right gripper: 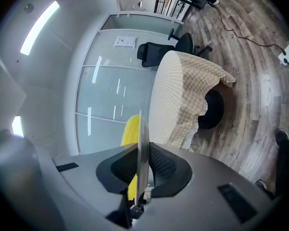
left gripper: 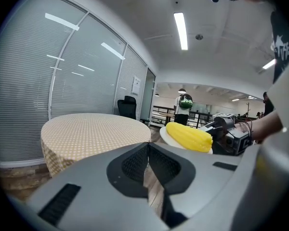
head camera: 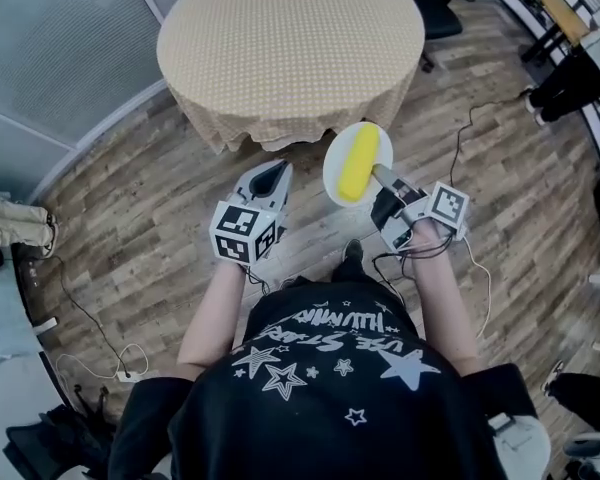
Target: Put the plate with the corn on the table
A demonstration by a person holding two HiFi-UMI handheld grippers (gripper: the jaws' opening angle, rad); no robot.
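A white plate (head camera: 336,164) with a yellow ear of corn (head camera: 359,161) on it hangs in the air just short of the round table's (head camera: 290,38) near edge. My right gripper (head camera: 383,181) is shut on the plate's rim; in the right gripper view the plate (right gripper: 143,148) stands edge-on between the jaws with the corn (right gripper: 130,131) to its left. My left gripper (head camera: 271,180) is shut and holds nothing, a little to the left of the plate. From the left gripper view the corn (left gripper: 189,136) and plate (left gripper: 167,137) show to the right, the table (left gripper: 94,131) ahead.
A beige checked cloth covers the table and hangs down its side (head camera: 270,128). A black office chair (head camera: 430,8) stands behind the table on the right. Cables (head camera: 465,128) run over the wood floor. Glass partition walls (head camera: 60,48) curve along the left. A person (left gripper: 185,107) stands far off.
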